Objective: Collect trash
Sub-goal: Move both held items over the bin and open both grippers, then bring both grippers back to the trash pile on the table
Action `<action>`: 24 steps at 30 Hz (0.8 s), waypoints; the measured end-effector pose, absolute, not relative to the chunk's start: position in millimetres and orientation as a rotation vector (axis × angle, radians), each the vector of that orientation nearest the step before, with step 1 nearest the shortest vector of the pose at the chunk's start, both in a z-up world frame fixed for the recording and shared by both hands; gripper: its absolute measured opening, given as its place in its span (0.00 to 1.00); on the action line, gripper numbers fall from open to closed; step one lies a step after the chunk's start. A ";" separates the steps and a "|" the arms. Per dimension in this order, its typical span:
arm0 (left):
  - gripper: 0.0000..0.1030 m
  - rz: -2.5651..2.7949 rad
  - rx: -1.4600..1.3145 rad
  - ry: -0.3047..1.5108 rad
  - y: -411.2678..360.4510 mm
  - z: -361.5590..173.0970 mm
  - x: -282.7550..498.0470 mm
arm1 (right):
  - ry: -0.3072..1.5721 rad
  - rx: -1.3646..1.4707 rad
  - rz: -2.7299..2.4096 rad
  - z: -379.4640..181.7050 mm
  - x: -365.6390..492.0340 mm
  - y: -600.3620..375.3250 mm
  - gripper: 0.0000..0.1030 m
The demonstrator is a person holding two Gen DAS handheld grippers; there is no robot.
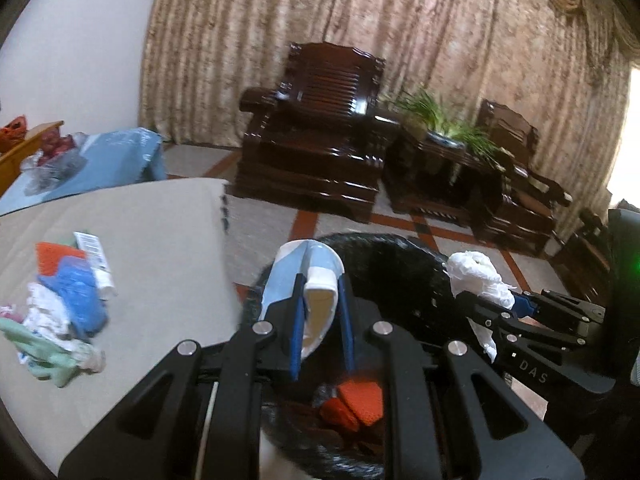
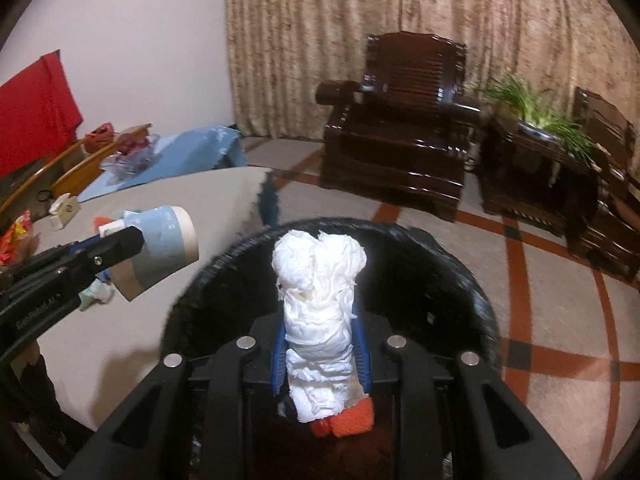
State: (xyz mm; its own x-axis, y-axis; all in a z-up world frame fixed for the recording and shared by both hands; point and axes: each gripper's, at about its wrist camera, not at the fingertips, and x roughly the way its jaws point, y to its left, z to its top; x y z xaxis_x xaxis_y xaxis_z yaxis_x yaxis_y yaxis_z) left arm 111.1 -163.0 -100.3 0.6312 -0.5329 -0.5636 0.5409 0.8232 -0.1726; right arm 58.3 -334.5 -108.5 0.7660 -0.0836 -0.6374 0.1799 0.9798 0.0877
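Note:
My left gripper [image 1: 320, 294] is shut on a squashed light-blue and white paper cup [image 1: 310, 280], held over the near rim of a black bin [image 1: 404, 268]. Over the same bin's opening [image 2: 460, 280], my right gripper [image 2: 320, 346] is shut on a tall wad of white tissue [image 2: 320, 280]. Each view shows the other gripper: the right gripper [image 1: 494, 308] with its tissue [image 1: 476, 276], and the left gripper [image 2: 120, 244] with the cup [image 2: 164, 248]. Orange trash [image 1: 360, 400] [image 2: 348, 424] lies inside the bin. A pile of wrappers and tissues [image 1: 68, 308] sits on the beige table [image 1: 160, 240].
The beige table [image 2: 168, 200] stands left of the bin, with a small box [image 2: 64, 210] at its far side. Behind it is a blue-covered surface with bags [image 1: 100, 160]. Dark wooden armchairs [image 1: 316, 132] [image 2: 400, 128] and a side table with a plant [image 1: 436, 128] stand on the tiled floor before a curtain.

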 end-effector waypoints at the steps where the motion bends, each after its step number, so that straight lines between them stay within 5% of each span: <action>1: 0.15 -0.622 0.018 0.646 -167.1 -102.8 111.6 | 0.685 0.150 -0.153 -109.7 56.1 -338.2 0.26; 7: 0.32 -0.673 0.031 0.673 -182.5 -115.6 109.2 | 0.686 0.150 -0.183 -113.2 49.9 -350.3 0.36; 9: 0.49 -0.673 0.025 0.668 -180.8 -114.7 108.4 | 0.680 0.152 -0.197 -113.0 49.2 -353.0 0.47; 14: 0.68 -0.624 0.013 0.648 -164.4 -110.0 107.4 | 0.641 0.158 -0.211 -107.8 46.8 -351.2 0.91; 18: 0.87 -0.545 0.012 0.617 -142.3 -101.9 106.5 | 0.628 0.173 -0.190 -104.2 51.8 -342.1 0.94; 24: 0.89 -0.427 0.012 0.581 -93.5 -86.4 106.2 | 0.606 0.170 -0.117 -98.7 64.6 -313.5 0.94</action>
State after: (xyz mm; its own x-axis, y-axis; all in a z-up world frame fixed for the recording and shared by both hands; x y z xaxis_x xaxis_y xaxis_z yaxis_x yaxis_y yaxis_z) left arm 106.2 -93.5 -86.4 0.7509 -0.3879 -0.5345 0.3947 0.9125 -0.1078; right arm 64.6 -313.5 -98.7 0.8158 -0.0596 -0.5753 0.1589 0.9795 0.1239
